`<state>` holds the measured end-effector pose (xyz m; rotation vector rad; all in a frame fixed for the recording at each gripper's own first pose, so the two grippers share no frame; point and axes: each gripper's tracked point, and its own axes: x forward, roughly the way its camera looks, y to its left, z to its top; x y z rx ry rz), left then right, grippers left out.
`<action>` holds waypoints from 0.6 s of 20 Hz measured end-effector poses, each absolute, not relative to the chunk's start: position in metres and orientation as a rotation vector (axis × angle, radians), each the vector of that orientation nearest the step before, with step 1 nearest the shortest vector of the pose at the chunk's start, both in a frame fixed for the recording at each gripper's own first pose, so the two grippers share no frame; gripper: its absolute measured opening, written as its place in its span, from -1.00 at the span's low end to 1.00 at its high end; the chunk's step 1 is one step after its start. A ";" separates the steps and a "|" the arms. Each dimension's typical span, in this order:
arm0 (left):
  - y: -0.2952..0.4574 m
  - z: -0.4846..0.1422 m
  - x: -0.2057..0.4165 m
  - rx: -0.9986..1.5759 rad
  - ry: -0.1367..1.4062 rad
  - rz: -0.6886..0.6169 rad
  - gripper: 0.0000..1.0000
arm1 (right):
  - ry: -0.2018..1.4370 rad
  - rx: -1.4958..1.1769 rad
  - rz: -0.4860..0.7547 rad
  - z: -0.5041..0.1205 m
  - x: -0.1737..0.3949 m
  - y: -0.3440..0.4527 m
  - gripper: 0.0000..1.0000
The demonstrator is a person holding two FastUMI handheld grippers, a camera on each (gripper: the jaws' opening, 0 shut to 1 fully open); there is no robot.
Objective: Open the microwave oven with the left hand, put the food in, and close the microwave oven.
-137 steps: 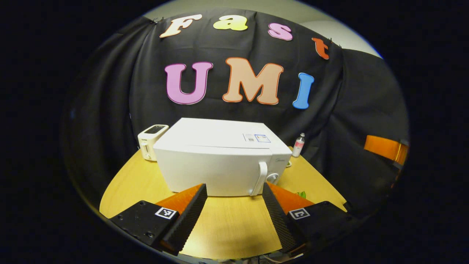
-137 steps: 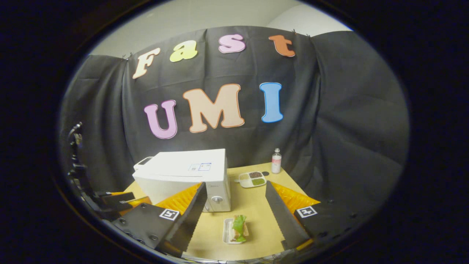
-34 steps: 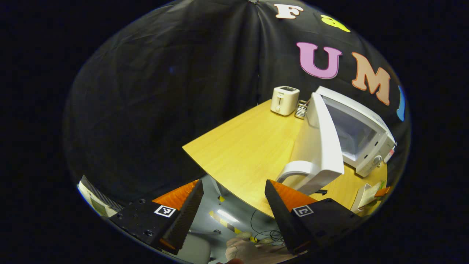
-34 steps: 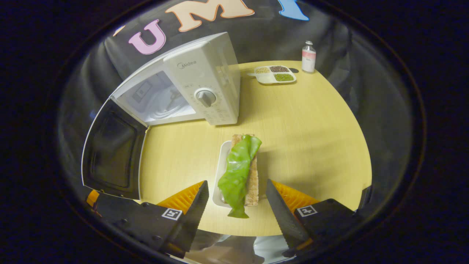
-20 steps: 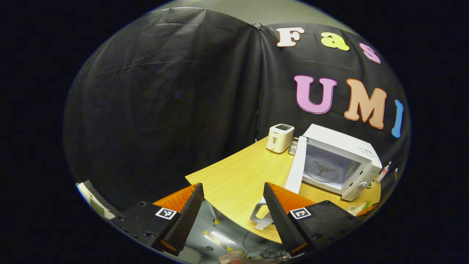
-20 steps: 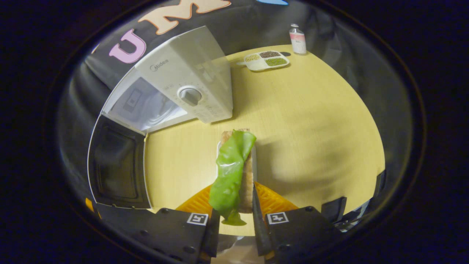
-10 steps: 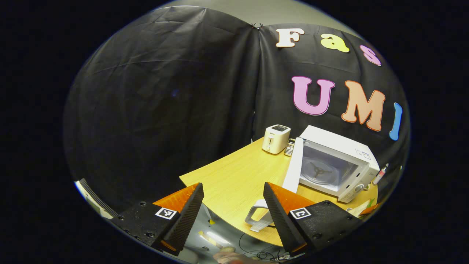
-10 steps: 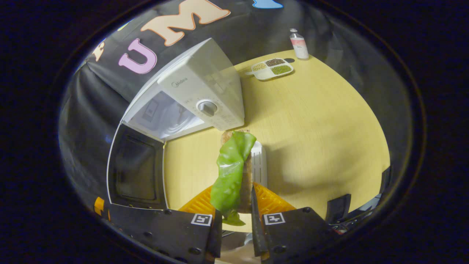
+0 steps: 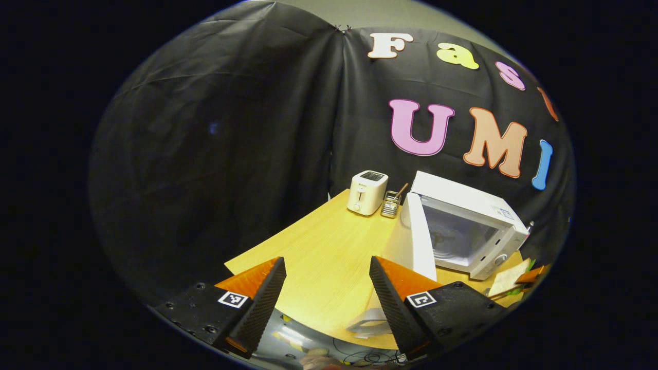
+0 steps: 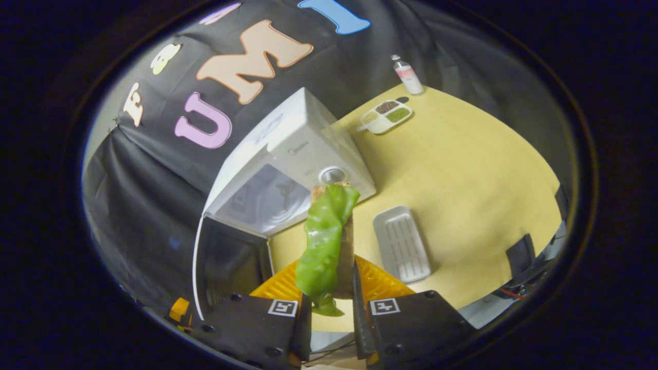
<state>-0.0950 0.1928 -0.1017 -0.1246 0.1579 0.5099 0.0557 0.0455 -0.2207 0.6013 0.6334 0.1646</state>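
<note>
Right tool (image 10: 329,313): I squeeze it tight on the food, with both fingers (image 10: 304,321) pressing its sides.
Food (image 10: 325,241): it is a slice of toast with a big green leaf draped over it. It hangs in the air in my right tool, above the worktop's near edge and in front of the microwave oven. It touches nothing else.
Left tool (image 9: 325,303): I hold it wide apart with nothing in it. It hovers over the near edge of the worktop, just beside the open door.
Microwave oven (image 10: 303,149): it is white and stands near the middle of the worktop, toward the back edge. In the left gripper view I see it (image 9: 465,226) with its inside showing.
Door (image 9: 414,241): it is swung out toward the worktop's near edge. Its handle (image 9: 367,322) sits low by my left tool. I cannot tell if they touch.
White tray (image 10: 402,244): it lies flat on the worktop near the front edge, beside the food but apart from it.
Worktop (image 10: 462,169): it is yellow wood with a round edge.
Toaster (image 9: 366,191): it stands at the back edge, left of the microwave oven.
Snack dish (image 10: 385,116): it has little sections and sits near the back edge, right of the microwave oven.
Bottle (image 10: 407,74): it stands upright at the back edge, just past the snack dish.
</note>
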 end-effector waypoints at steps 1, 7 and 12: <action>0.198 -0.100 -0.088 -0.118 0.161 0.485 0.92 | 0.621 0.618 0.176 -0.218 0.055 0.058 -0.40; 0.230 -0.097 -0.055 -0.062 0.157 0.367 0.92 | 0.570 0.688 0.176 -0.224 0.061 0.134 -0.27; 0.246 -0.101 -0.040 -0.009 0.183 0.279 0.92 | 0.542 0.710 0.241 -0.223 0.079 0.207 -0.27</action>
